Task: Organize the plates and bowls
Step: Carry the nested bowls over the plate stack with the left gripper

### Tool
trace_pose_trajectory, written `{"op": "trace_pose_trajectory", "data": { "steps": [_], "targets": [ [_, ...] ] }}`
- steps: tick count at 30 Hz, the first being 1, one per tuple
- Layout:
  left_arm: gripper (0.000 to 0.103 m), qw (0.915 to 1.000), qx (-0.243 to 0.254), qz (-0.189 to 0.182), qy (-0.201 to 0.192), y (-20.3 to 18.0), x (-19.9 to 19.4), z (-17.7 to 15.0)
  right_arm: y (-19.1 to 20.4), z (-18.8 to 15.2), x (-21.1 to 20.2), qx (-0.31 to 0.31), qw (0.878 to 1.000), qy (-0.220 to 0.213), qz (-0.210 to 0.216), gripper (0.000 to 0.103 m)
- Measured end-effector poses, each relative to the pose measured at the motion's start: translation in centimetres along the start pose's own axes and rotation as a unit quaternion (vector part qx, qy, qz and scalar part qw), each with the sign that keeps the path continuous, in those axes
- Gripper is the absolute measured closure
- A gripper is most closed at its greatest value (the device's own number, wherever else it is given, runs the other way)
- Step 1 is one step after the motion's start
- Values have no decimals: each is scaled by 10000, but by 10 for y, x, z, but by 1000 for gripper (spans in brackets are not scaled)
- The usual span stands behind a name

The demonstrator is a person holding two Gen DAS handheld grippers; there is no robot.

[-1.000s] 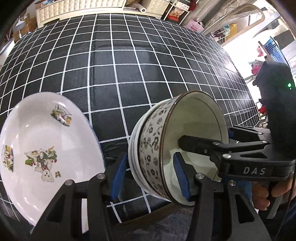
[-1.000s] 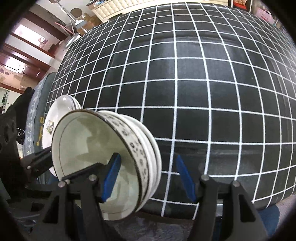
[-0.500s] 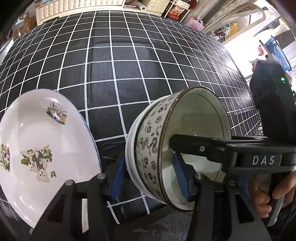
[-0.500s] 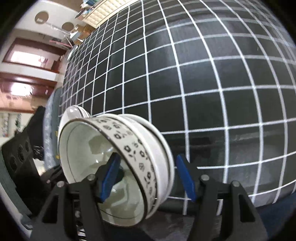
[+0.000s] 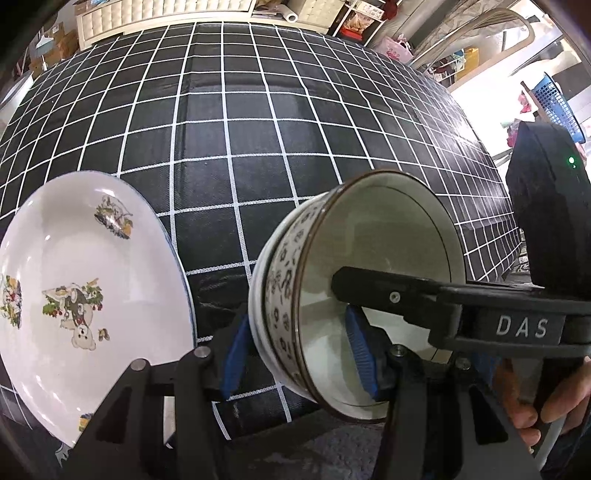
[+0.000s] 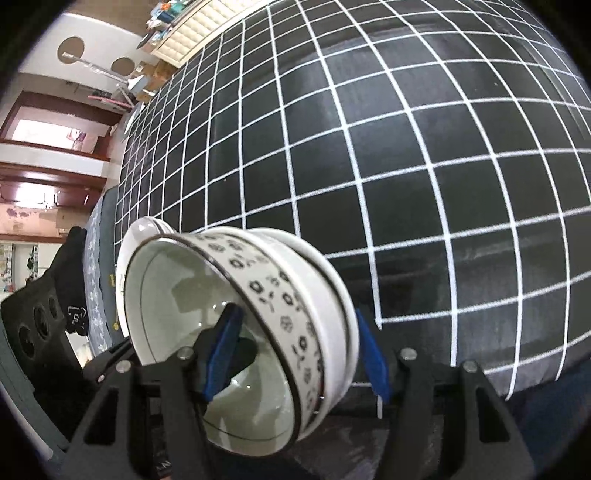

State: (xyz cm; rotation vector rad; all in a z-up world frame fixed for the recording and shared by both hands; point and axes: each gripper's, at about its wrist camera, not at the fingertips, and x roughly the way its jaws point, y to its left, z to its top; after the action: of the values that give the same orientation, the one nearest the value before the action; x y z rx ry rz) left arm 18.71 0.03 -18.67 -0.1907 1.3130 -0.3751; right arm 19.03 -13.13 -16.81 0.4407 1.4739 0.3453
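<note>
A stack of nested bowls, the inner one with a black flower pattern, is held tilted on its side near the table's front edge. My left gripper is shut on the stack's wall, one pad inside and one outside. My right gripper is shut on the same stack from the opposite side; it shows in the left wrist view as a black arm marked DAS. A white plate with cartoon prints lies on the table left of the bowls.
The table is covered with a black cloth with a white grid. A padded white bench and cluttered shelves stand behind it. A blue basket is at the far right. The table's front edge is close below the bowls.
The bowl stack and both grippers have shifted slightly, tilting further on its side. Both grips stay closed. The plate has not moved.
</note>
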Motion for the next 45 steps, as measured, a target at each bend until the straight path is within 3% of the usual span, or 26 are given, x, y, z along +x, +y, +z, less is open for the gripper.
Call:
{"op": "trace_pose_trajectory", "data": {
  "steps": [7, 12, 20, 32, 45],
  "targets": [
    [54, 9993, -69, 7, -356, -5, -39, 8, 28, 5, -24, -211, 9996, -186, -16, 39],
    [54, 9975, -178, 80, -681, 8, -77, 11, 68, 13, -35, -587, 9979, -287, -38, 39],
    [55, 9922, -621, 466, -977, 72, -124, 6, 141, 27, -8, -1213, 9924, -126, 173, 39],
    [55, 9875, -1217, 618, -785, 139, -103, -13, 182, 29, 60, -1805, 9829, 356, 72, 39],
    [55, 9877, -1193, 622, -803, 141, -88, -5, 170, 39, 65, -1599, 9860, 474, -23, 40]
  ]
}}
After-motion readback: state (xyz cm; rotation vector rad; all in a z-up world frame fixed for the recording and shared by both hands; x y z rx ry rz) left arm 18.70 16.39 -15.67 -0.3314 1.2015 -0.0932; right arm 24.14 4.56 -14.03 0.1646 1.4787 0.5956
